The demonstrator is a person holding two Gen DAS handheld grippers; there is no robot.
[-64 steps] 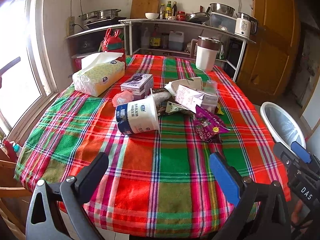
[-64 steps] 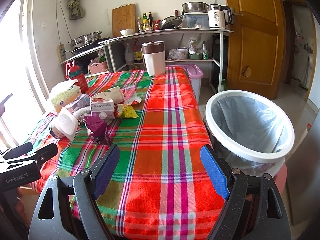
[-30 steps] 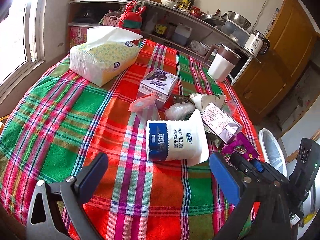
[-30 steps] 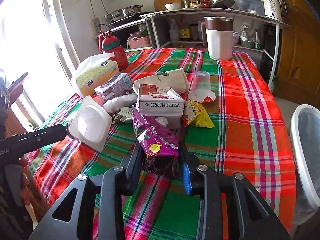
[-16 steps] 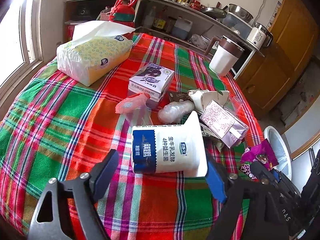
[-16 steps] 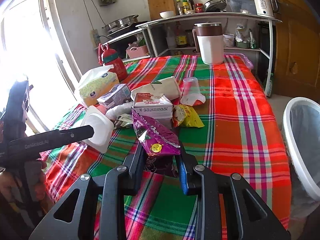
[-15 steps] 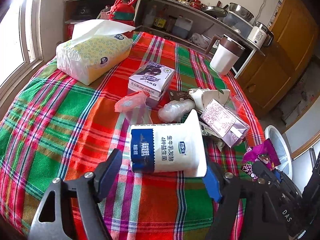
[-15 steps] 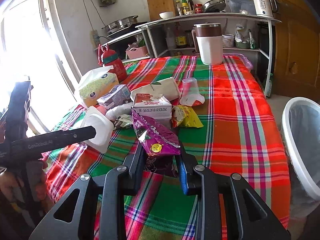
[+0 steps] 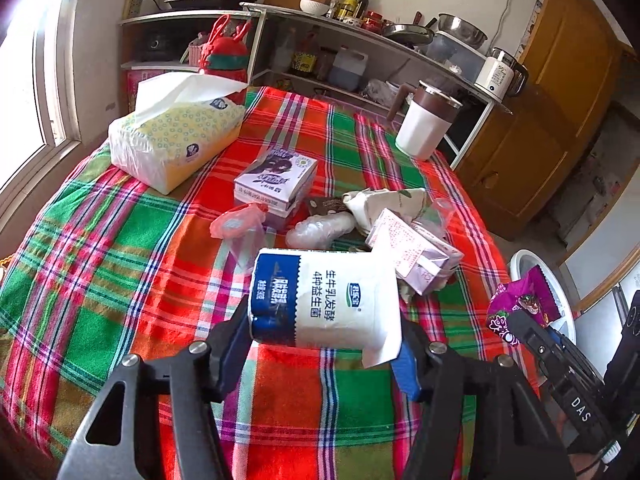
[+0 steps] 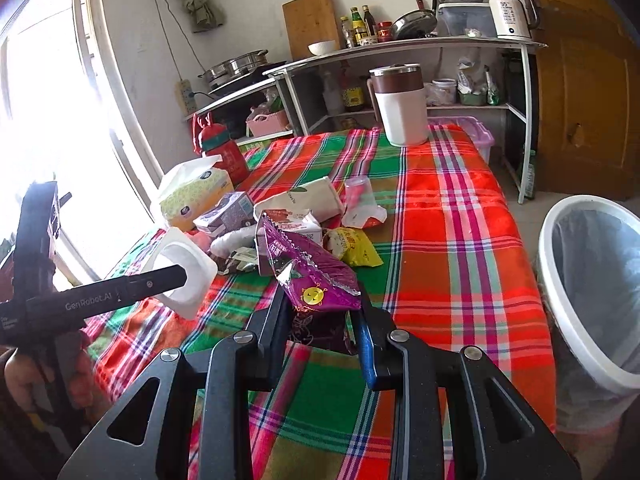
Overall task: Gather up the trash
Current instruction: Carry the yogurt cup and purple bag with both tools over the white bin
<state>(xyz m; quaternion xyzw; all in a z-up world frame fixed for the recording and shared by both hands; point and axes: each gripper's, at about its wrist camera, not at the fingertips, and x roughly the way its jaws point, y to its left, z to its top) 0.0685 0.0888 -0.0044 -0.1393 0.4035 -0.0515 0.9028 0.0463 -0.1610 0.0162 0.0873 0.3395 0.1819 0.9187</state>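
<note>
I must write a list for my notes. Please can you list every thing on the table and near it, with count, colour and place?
yogurt tub: 1, white and blue, between the closing left claw's fingers
purple wrapper: 1, purple, in the right claw
tissue pack: 1, yellow-white, table's far left
purple carton: 1, table middle
pink carton: 1, right of the tub
yellow wrapper: 1, behind the purple wrapper
jug: 1, white and brown, table's far end
bin: 1, white, floor right of the table
left claw: 1, black
right claw: 1, black
</note>
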